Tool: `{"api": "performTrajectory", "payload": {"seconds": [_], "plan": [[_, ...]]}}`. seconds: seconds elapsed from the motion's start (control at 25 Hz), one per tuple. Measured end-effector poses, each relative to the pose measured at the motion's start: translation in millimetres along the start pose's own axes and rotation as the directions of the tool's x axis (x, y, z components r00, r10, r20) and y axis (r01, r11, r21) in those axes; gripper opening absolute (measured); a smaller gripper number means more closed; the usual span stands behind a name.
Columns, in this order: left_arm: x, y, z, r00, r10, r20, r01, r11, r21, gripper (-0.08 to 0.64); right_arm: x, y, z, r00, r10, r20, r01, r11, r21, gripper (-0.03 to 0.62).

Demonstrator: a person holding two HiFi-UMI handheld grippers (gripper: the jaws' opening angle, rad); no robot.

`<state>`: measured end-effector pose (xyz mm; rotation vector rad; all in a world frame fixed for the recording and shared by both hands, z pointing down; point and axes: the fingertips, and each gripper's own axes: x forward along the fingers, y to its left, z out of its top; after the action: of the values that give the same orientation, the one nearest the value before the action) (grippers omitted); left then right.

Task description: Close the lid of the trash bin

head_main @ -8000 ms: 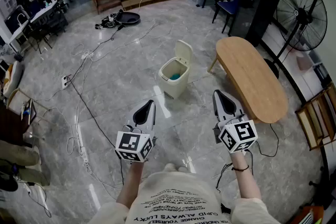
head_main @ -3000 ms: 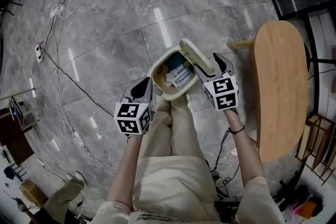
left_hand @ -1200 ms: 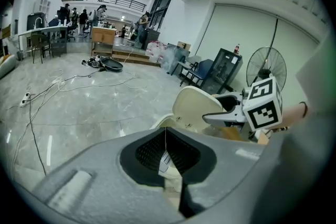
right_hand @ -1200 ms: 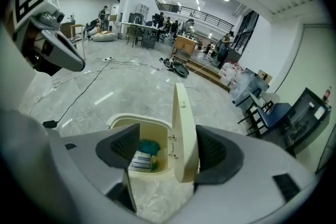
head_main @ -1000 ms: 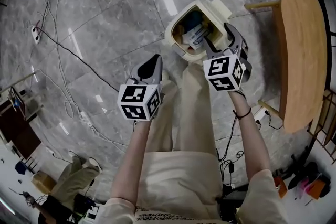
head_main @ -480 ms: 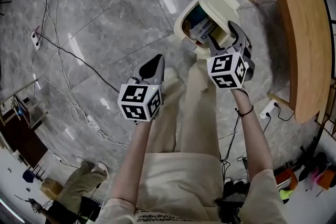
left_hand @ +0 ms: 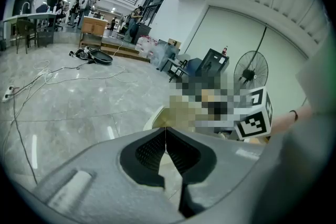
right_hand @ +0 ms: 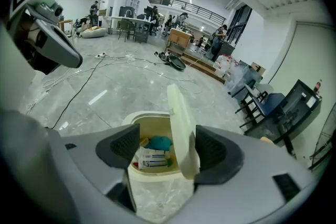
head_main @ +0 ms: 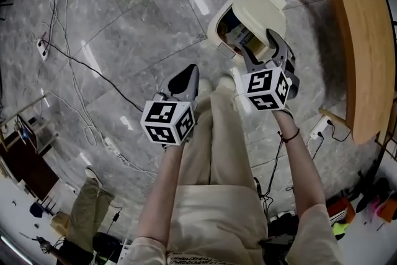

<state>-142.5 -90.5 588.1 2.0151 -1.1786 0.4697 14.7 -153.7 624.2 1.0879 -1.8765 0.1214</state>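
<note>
A cream trash bin (head_main: 218,29) stands on the marble floor just ahead of the person's feet. Its hinged lid (head_main: 259,14) is tilted partway over the opening, and paper and a teal scrap (right_hand: 158,142) lie inside. My right gripper (head_main: 259,48) is open and straddles the lid's free edge. In the right gripper view the lid (right_hand: 181,123) stands on edge between the jaws, close to the right pad (right_hand: 210,150). My left gripper (head_main: 188,79) is shut and empty, hanging left of the bin, apart from it. Its jaws meet at the tip (left_hand: 166,140).
A long oval wooden table (head_main: 366,40) runs along the right, close to the bin. Cables (head_main: 68,59) and a power strip (head_main: 42,44) cross the floor to the left. Another socket block (head_main: 319,128) lies by the table leg. A standing fan (left_hand: 251,68) is far behind.
The lid has swung further down over the bin's opening, with my right gripper following it. The left gripper has stayed about where it was.
</note>
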Motion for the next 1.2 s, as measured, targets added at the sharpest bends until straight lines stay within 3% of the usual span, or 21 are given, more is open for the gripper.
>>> {"api": "performTrajectory", "payload": {"seconds": [0.8,1.04,1.2], "plan": [[26.4,0.4,-30.1,0.999,0.033,-0.012,-0.034,0.998,-0.046,0.025,23.4,58.7,-24.0,0.983,0.176,0.053,-0.178,0.984,0.022,0.316],[34.9,2.7,-44.0,0.999,0.032,-0.025,-0.033,0.998,-0.060,0.024,31.1,67.5,-29.3,0.971,0.207,0.118,-0.222,0.965,0.139,0.308],[41.8,4.3,-49.2,0.999,0.026,-0.030,-0.028,0.998,-0.064,0.024,35.4,63.7,-32.5,0.966,0.183,0.181,-0.224,0.945,0.239,0.248]]}}
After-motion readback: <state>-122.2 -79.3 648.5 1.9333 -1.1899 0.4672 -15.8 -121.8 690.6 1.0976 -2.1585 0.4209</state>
